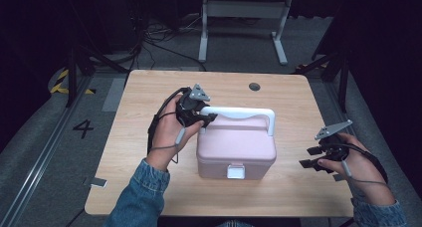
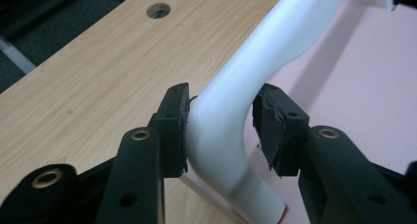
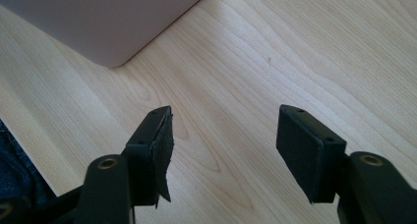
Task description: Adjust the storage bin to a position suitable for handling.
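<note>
Left gripper clamped on white handle of pink box, left end. Right gripper jaws apart, empty, over table.

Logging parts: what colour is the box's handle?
White handle, clearest in the left gripper view.

The left gripper has its two black jaws around the bend of the white handle. The jaw on the left side of the view presses against the handle; the other pad stands just beside it, and contact there cannot be told. The handle rises toward the top right over the pink lid. To the left lies the wooden table with a round hole.
</note>
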Tool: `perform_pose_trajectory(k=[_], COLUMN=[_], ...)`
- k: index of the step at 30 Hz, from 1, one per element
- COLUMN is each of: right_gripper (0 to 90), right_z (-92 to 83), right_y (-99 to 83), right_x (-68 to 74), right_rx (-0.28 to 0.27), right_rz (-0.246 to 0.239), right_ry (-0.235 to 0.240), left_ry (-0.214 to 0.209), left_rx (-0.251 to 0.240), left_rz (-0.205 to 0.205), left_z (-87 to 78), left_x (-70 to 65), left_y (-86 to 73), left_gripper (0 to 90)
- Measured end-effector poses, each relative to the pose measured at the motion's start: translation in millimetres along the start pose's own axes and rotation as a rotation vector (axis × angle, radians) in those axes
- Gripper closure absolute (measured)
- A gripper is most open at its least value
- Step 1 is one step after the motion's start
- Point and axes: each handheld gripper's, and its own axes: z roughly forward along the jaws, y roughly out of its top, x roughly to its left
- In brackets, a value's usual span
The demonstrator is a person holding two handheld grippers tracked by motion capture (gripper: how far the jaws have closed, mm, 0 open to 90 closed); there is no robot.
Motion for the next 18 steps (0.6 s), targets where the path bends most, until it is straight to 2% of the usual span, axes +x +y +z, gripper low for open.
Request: perform_pose_trajectory(k=[1, 8, 14, 18], right_gripper=[40.0, 39.7, 39.6, 39.6], right_z=[-0.1, 0.0, -0.9, -0.3], right_y=[0.1, 1.2, 0.9, 0.2], right_x=[0.2, -0.1, -0.1, -0.3], right_rx=[-0.001, -0.006, -0.015, -0.015], right_rz=[0.000, -0.008, -0.005, -0.002], right_ry=[0.001, 0.005, -0.003, -0.008], left_ry=[0.008, 0.043, 0.036, 0.024], left_rx=[0.015, 0.056, 0.049, 0.049], left_rz=[0.017, 0.037, 0.036, 0.050], left_z=[0.2, 0.4, -1.3, -8.2], left_x=[-0.5, -4.2, -4.9, -8.8], left_y=[1.7, 7.3, 8.3, 9.1], left_gripper=[58.8, 62.7, 63.4, 63.4])
